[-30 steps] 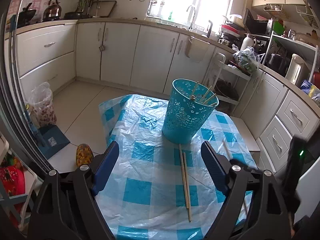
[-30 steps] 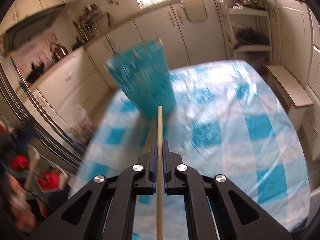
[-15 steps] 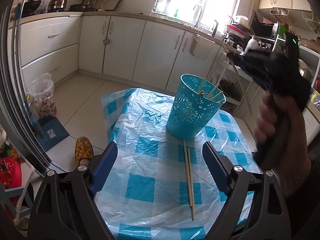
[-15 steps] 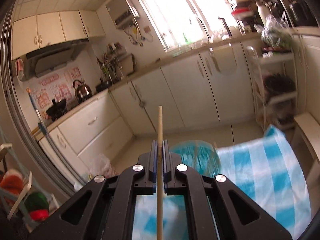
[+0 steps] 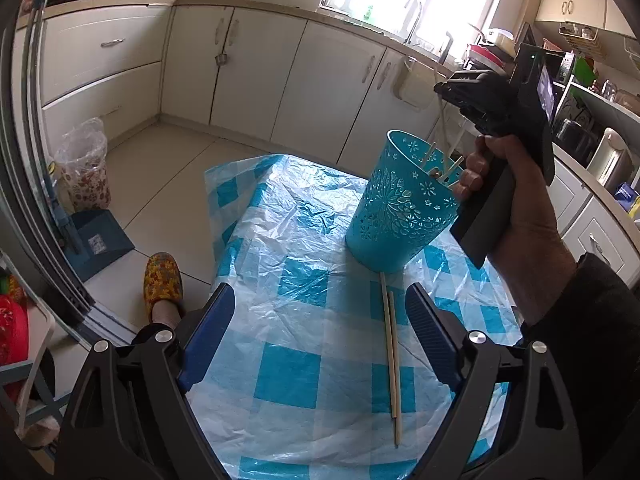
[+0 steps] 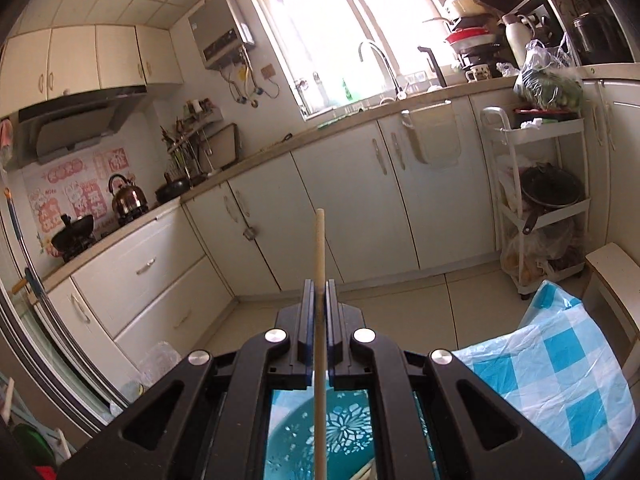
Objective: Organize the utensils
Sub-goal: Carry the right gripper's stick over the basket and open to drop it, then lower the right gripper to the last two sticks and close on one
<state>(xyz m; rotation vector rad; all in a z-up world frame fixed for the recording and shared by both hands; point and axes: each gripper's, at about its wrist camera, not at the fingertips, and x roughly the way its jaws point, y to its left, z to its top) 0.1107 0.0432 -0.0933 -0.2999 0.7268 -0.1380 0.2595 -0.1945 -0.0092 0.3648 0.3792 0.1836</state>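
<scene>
A turquoise perforated bucket (image 5: 400, 208) stands on the blue-checked plastic cloth (image 5: 304, 280) and holds several chopsticks. Two loose chopsticks (image 5: 390, 344) lie side by side on the cloth just in front of it. My left gripper (image 5: 320, 316) hangs open low over the cloth, and the loose pair lies near its right finger. A hand holds my right gripper (image 5: 440, 90) above the bucket's far rim, shut on one chopstick (image 5: 443, 128) that points down into it. In the right wrist view the right gripper (image 6: 319, 292) clamps the chopstick (image 6: 319, 248), with the bucket (image 6: 344, 428) directly below.
White kitchen cabinets (image 5: 320, 88) run along the back and right. A foot in a patterned slipper (image 5: 162, 280) stands by the table's left edge. On the floor at left sits a plastic bag (image 5: 82, 172). A white trolley rack (image 6: 536, 200) and bench (image 6: 612, 272) stand beyond the table.
The right gripper has lifted its chopstick off the table and swung it up over the bucket, coming into the left wrist view. My left gripper has sunk slightly toward the cloth.
</scene>
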